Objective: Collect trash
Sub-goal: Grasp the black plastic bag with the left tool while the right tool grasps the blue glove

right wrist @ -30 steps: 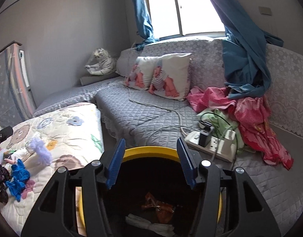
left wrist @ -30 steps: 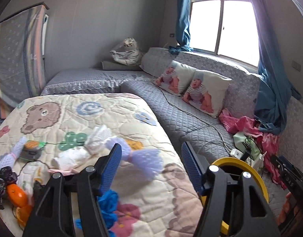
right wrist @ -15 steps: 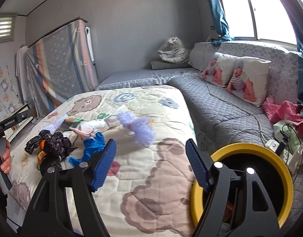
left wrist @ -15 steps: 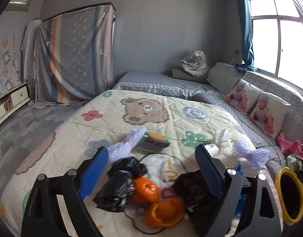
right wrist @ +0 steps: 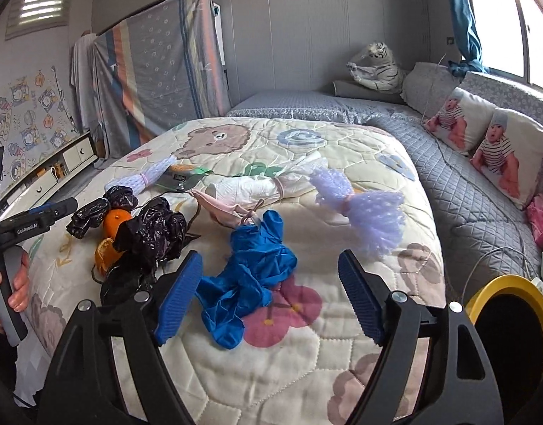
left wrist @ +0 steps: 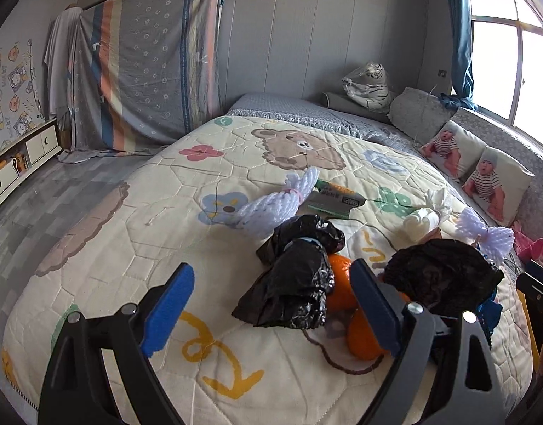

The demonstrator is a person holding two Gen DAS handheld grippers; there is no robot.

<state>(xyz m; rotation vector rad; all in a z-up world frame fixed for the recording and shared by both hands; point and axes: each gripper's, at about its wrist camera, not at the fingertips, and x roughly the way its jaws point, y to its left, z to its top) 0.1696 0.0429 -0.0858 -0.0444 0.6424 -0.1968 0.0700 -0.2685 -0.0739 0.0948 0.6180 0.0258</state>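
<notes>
Trash pile: scattered across the cartoon bear quilt (right wrist: 307,361) that covers the bed, mostly toward its near end.
Blue gloves (right wrist: 252,276): crumpled in a heap on the quilt, lying just ahead of and between the blue pads of the right hand-held gripper, untouched by either pad.
Black plastic bag (left wrist: 296,283): crumpled, resting against an orange (left wrist: 338,283); it sits ahead of the left hand-held gripper, between the lines of its two fingers, not gripped.
Second black bag (left wrist: 441,276): bunched up to the right of the first, partly hidden behind the left tool's right finger.
Orange peel (right wrist: 107,253): tucked beside the black bags in the right wrist view.
Lilac foam net (right wrist: 363,212): tied in the middle, lying past the gloves toward the sofa side.
White foam net (left wrist: 271,205): tied likewise, beyond the black bag, touching a dark flat packet (left wrist: 333,200).
White tied bundle (right wrist: 253,186): lies across the middle of the quilt, a pink mask (right wrist: 222,209) just in front of it.
Left hand-held gripper (left wrist: 271,304): spread wide, nothing between the pads; its jaws have just been opening.
Right hand-held gripper (right wrist: 269,292): spread wide, empty; its jaws have just been opening further.
Person's hand (right wrist: 9,283): wrapped round the left tool's handle at the left edge.
Yellow-rimmed bin (right wrist: 508,322): beside the bed at lower right, dark inside.
</notes>
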